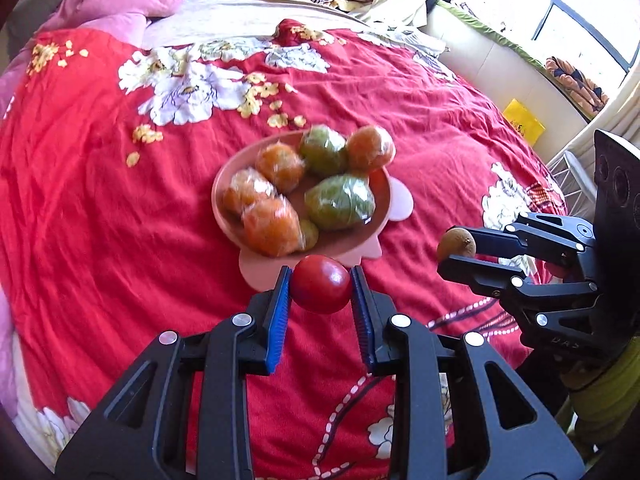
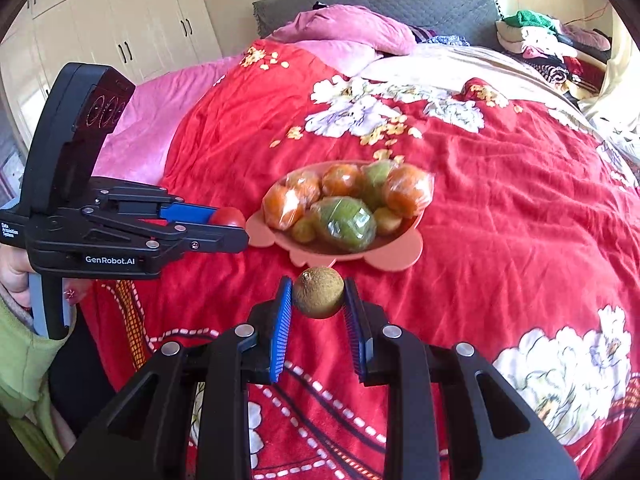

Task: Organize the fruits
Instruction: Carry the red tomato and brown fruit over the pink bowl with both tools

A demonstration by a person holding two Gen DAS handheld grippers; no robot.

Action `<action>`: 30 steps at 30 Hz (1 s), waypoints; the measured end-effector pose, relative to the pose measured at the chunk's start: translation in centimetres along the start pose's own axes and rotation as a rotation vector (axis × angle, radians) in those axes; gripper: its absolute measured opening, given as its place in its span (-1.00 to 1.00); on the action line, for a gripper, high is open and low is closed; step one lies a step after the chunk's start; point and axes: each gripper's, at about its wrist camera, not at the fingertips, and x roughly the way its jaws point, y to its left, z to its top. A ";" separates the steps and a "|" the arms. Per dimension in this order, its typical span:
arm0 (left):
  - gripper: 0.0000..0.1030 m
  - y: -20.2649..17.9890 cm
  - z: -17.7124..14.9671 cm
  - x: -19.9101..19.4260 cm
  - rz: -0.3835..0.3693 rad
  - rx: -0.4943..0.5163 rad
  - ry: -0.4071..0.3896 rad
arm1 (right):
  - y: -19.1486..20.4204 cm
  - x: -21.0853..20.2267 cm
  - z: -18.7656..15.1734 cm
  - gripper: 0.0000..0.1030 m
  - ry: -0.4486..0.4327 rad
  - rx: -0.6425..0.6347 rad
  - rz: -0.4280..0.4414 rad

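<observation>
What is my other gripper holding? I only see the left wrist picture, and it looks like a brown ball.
Observer: A fuzzy brown kiwi. The right gripper is shut on it, blue pads on both sides.
Operator: Whose hand holds my left gripper?
Observer: A person's hand in a green sleeve grips its handle.
Operator: What's behind the bed?
Observer: A grey padded headboard, with white wardrobes beside it.
</observation>
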 end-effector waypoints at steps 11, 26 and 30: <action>-0.58 -0.1 2.9 0.5 0.006 0.005 -0.020 | -1.9 -0.2 2.1 -0.52 -0.036 0.009 -0.020; -0.58 0.7 5.7 1.7 0.030 0.006 -0.029 | -3.3 0.9 4.2 -0.52 -0.053 0.007 -0.032; -0.58 1.0 5.8 2.2 0.029 0.004 -0.024 | -3.5 1.1 4.4 -0.52 -0.053 0.009 -0.036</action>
